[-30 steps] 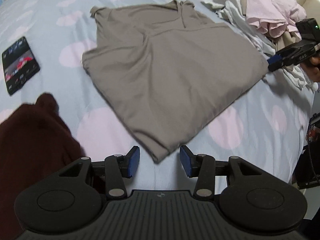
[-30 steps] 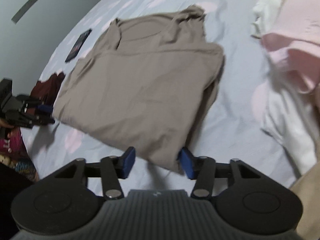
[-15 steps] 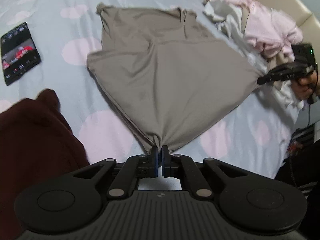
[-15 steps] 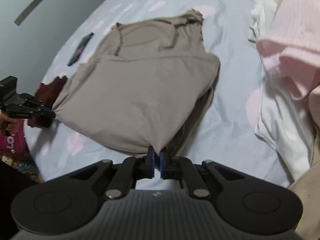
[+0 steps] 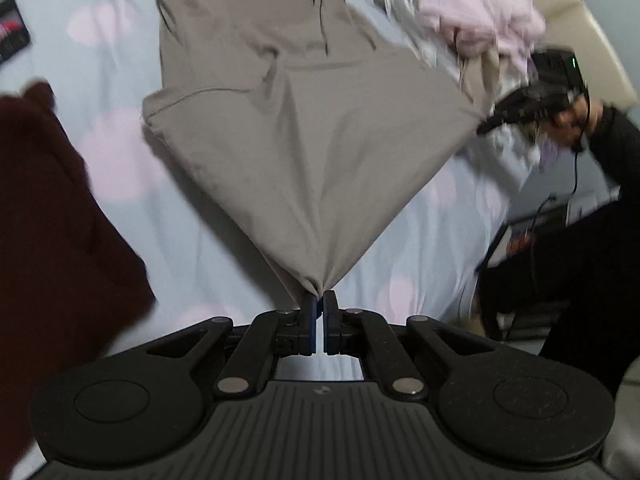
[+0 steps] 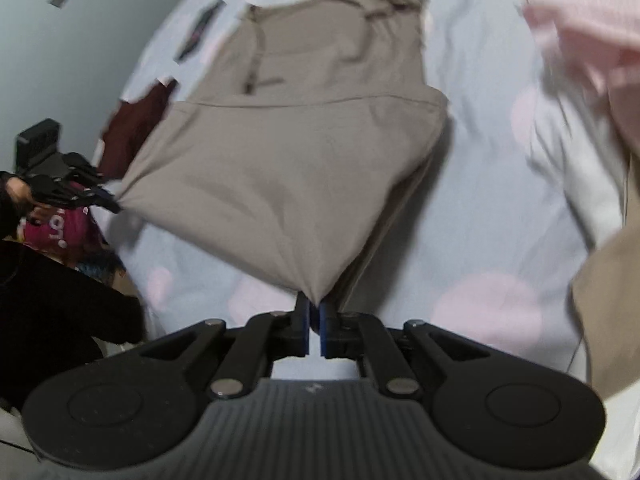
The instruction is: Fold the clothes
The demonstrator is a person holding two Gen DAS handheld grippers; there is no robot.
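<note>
Step in hand, as judged: carrying the near hem of the taupe T-shirt (image 5: pixel 304 128) toward its far collar end for a crosswise fold. The left gripper (image 5: pixel 319 300) is pinched tight on one near corner; the right gripper (image 6: pixel 314 304) is pinched tight on the other. The near edge is raised and taut between them; the far part lies on the pink-dotted bedsheet (image 5: pixel 408 240). Next move requires both corners to travel level and together, landing square. Both grippers point far, along the garment. A maroon garment (image 5: pixel 52 216) lies left; a pink-and-white clothes pile (image 5: pixel 472 12) lies far right.
</note>
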